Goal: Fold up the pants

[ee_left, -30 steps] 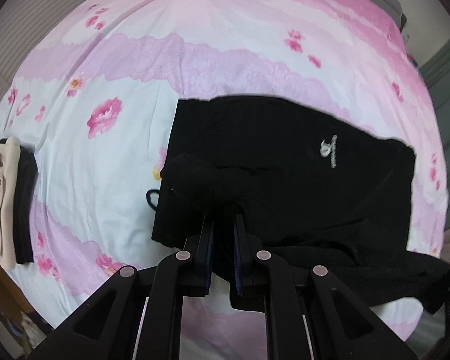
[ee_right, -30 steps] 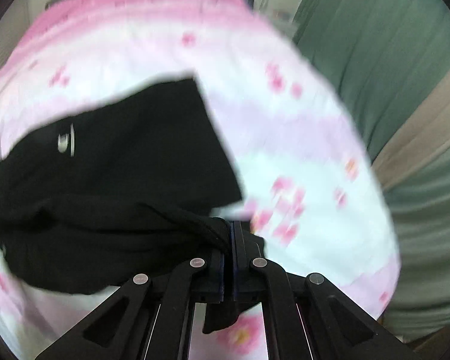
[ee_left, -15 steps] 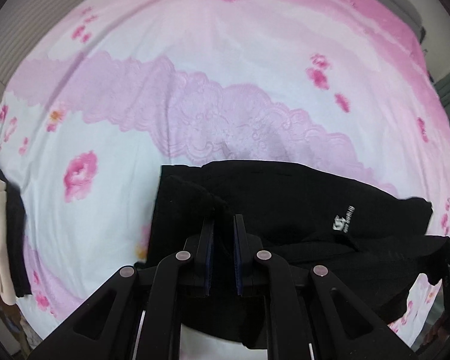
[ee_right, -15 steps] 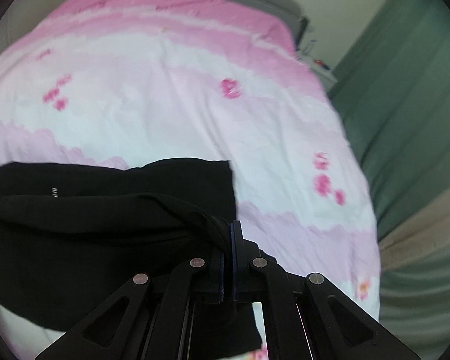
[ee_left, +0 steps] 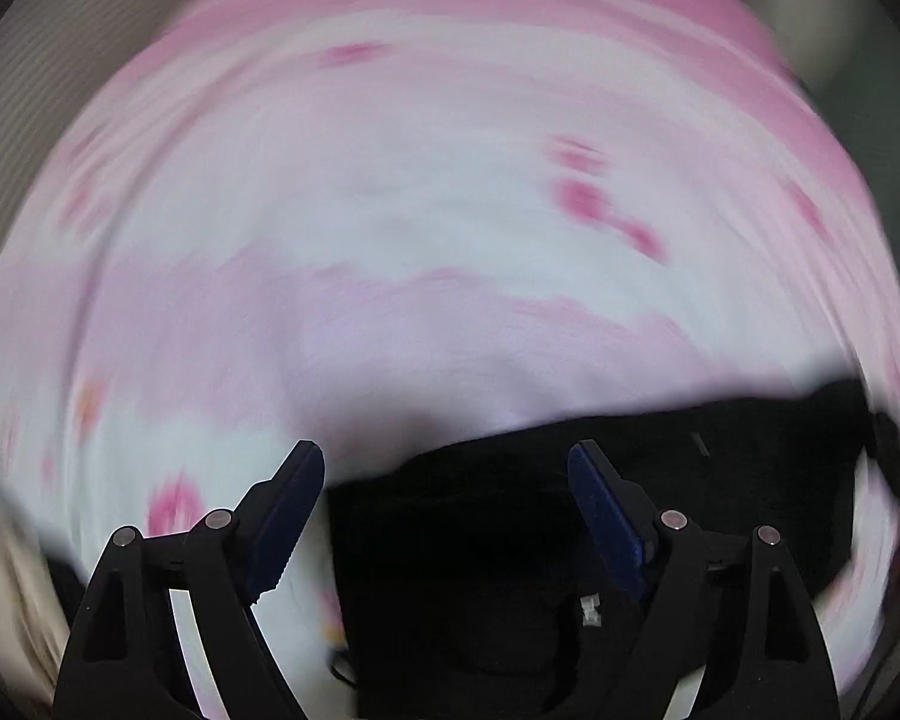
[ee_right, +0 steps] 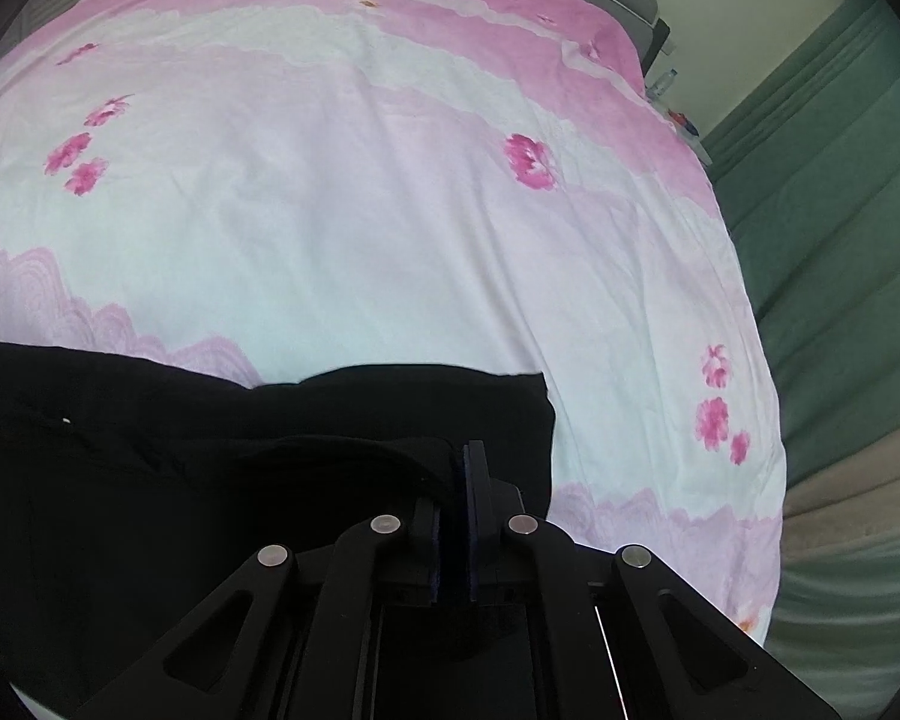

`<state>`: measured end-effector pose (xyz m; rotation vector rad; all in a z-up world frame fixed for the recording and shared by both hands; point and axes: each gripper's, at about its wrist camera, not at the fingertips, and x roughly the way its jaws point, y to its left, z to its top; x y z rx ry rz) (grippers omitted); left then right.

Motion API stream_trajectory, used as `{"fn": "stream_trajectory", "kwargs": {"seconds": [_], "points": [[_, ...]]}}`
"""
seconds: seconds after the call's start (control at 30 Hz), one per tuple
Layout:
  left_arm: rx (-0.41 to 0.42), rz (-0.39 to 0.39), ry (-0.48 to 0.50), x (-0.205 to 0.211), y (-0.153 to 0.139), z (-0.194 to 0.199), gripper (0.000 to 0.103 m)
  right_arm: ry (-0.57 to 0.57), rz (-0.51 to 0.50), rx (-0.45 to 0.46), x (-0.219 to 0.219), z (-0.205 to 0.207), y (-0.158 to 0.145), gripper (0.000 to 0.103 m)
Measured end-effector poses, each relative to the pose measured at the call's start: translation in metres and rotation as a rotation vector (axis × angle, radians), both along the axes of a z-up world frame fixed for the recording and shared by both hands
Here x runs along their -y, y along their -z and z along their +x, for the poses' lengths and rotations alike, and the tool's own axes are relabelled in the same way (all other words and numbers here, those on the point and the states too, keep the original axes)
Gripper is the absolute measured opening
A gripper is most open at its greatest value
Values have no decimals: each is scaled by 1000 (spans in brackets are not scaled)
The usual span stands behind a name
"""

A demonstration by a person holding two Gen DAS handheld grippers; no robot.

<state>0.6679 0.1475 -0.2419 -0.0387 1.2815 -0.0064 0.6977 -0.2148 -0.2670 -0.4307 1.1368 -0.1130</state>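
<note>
The black pants [ee_right: 210, 480] lie folded on the pink flowered bedspread [ee_right: 390, 210]. In the blurred left wrist view the pants [ee_left: 480, 570] lie under and between my fingers. My left gripper [ee_left: 444, 468] is open wide and holds nothing, just above the pants' far edge. My right gripper [ee_right: 462, 462] is shut on a fold of the pants near their right edge, low over the bed.
A green curtain [ee_right: 840, 210] hangs beyond the bed's right edge. A beige folded garment [ee_left: 6, 588] shows blurred at the bed's left side. Small items stand on a ledge [ee_right: 678, 114] at the far right corner.
My left gripper has opened and let go of the pants, and its view is swinging. My right gripper has carried its fold further over and lower, still shut.
</note>
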Motion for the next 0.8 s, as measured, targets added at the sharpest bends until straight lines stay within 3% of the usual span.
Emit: {"fn": "stream_trajectory", "kwargs": {"seconds": [0.03,0.07,0.13,0.2,0.37,0.43,0.53,0.57,0.63,0.7,0.8], "points": [[3,11,130,12,1,1,84,1,-1,0,0,0,0,23],[1,33,247,24,4,1,83,4,2,3,0,0,-2,42],[-5,62,383,43,12,2,83,17,10,27,4,-4,-6,45],[-49,29,464,58,26,7,82,8,8,28,9,-6,-7,45],[-142,-15,471,72,62,25,81,16,43,32,35,-19,-17,45],[-172,-19,477,76,71,26,73,32,43,35,47,-23,-21,46],[-190,6,531,87,79,20,48,73,42,30,65,-29,-21,46],[-194,8,546,91,80,17,39,70,40,25,68,-32,-19,46],[-188,19,568,96,78,14,30,57,34,12,68,-34,-14,46],[-174,27,575,96,74,13,12,31,67,-2,66,-36,-7,46],[-136,-4,541,89,63,17,10,30,155,-23,65,-35,-1,46]]}}
